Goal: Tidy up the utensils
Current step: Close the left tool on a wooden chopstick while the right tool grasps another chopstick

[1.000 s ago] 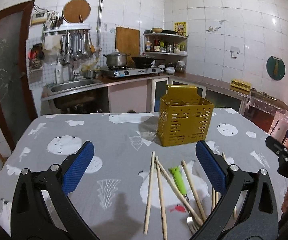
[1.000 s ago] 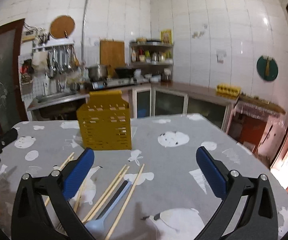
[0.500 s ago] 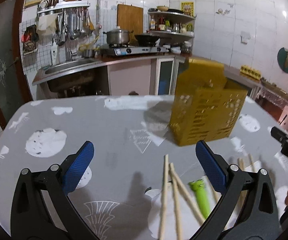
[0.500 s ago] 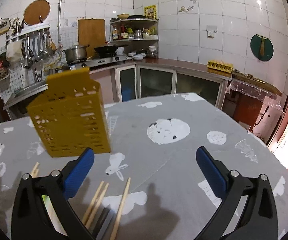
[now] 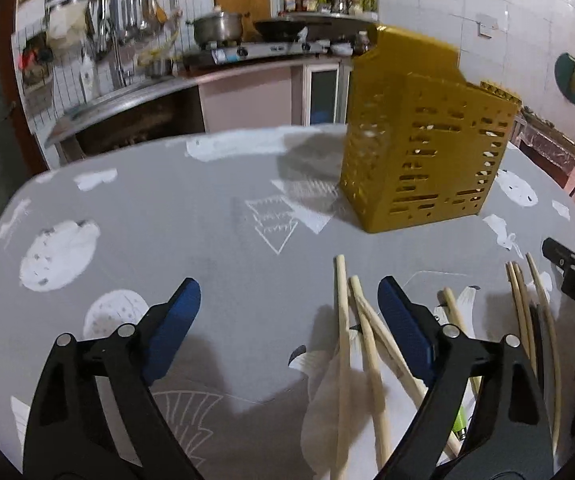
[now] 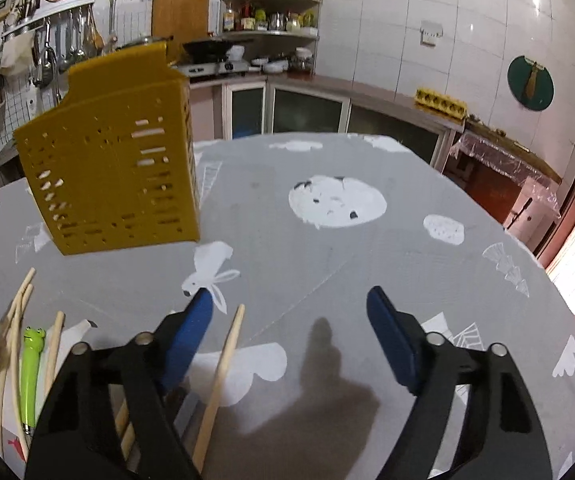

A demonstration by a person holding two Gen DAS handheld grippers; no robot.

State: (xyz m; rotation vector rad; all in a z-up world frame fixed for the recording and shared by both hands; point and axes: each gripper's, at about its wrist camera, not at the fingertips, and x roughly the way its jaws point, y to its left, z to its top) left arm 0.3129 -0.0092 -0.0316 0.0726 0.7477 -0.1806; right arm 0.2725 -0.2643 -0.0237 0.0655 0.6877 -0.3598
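A yellow perforated utensil holder (image 5: 427, 152) (image 6: 115, 176) stands upright on the grey patterned tablecloth (image 5: 207, 240). Several wooden chopsticks (image 5: 361, 344) (image 6: 221, 376) lie loose in front of it, together with a green frog-handled utensil (image 6: 30, 364). My left gripper (image 5: 287, 320) hangs low over bare cloth, just left of the nearest chopsticks; its jaws are closing with nothing between them. My right gripper (image 6: 287, 320) hovers over the cloth with one chopstick lying just inside its left finger (image 6: 191, 328); its jaws are closing too and press on nothing.
The right gripper's black tip (image 5: 571, 268) shows at the right edge of the left wrist view. Behind the table are a counter with a sink (image 5: 127, 96), a stove with a pot (image 5: 217, 30) and a corner shelf (image 6: 271, 12). The table's rounded edge (image 6: 547, 272) drops off on the right.
Both grippers have dropped and moved forward toward the chopsticks and the holder, pitching further down. Both pairs of jaws now stand narrower than before.
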